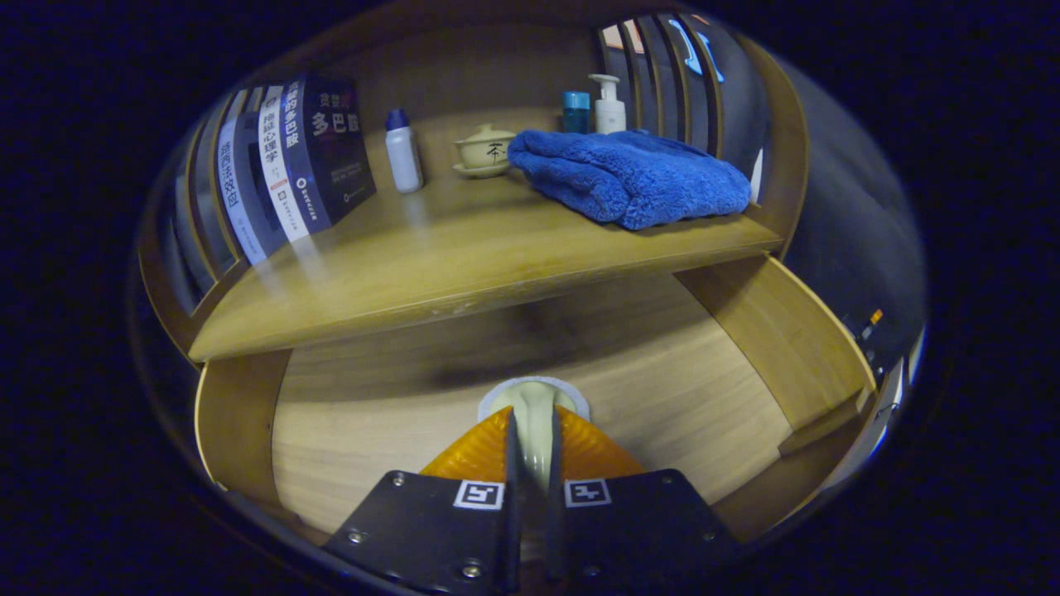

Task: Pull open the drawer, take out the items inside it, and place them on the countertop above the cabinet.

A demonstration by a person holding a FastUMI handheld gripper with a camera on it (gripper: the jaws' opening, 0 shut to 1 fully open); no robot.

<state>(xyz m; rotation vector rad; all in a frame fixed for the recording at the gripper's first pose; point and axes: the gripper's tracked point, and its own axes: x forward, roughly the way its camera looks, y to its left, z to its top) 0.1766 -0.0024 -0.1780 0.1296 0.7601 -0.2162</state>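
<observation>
A: Two speakers, one view. What can't you make out from your gripper [530,451]?

B: Plenty. Your jaws stand narrow, pressed on a pale, glossy thing [534,410] whose rounded end pokes out just ahead of them. Most of it is hidden between them, so I cannot tell what it is. The near end of the drawer [240,414] is cut off under your gripper body too.

A: How does the drawer look?

B: It is pulled out below the desk [431,257]. You see its light wooden floor, its left wall and right wall. The desk's front edge throws a dark shadow over the drawer's back part, and that stretch is blurred. The pale thing sits over the drawer floor, about midway between the two walls.

A: And on the desk, left to right?

B: A row of dark books [290,157] leans at the left, their spines bearing Chinese characters too warped for me to read surely. Next a white bottle with a blue cap [403,151], then a lidded cream teacup on a saucer [484,151] with a dark mark on its side. A folded blue towel [633,175] lies right of it, touching or nearly so. Behind the towel stand a teal-capped container [576,112] and a white pump bottle [609,105], both partly hidden.
</observation>
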